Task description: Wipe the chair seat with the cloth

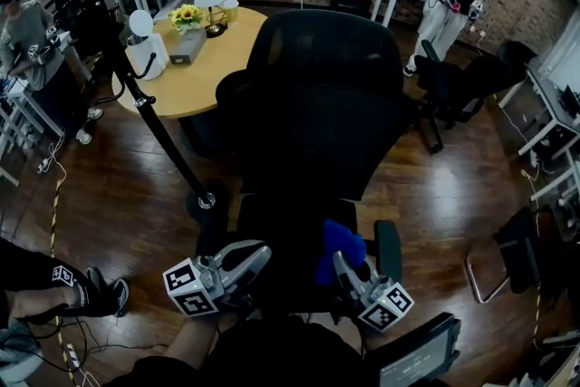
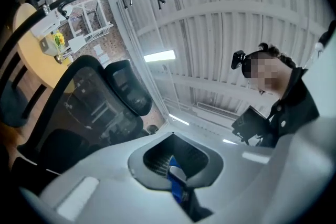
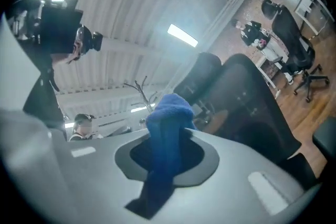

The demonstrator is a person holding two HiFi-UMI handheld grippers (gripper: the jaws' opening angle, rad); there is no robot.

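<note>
Between the jaws of my right tongs [image 3: 167,157] the blue cloth [image 3: 169,113] is clamped. Its bulk is bunched beyond the tips, so that a soft pad rather than the jaws would meet the surface. Tongs and cloth hover over the front right part of the chair seat [image 1: 285,227]; contact cannot be confirmed. My left tongs [image 1: 256,256] are drawn together on no object I can identify, and are held to the left, probably to keep the wiping path free. Beyond the seat rises the backrest [image 1: 322,95], with an armrest [image 1: 388,251] just right of the cloth. The dark seat does not show whether it is already wiped or awaits wiping.
</note>
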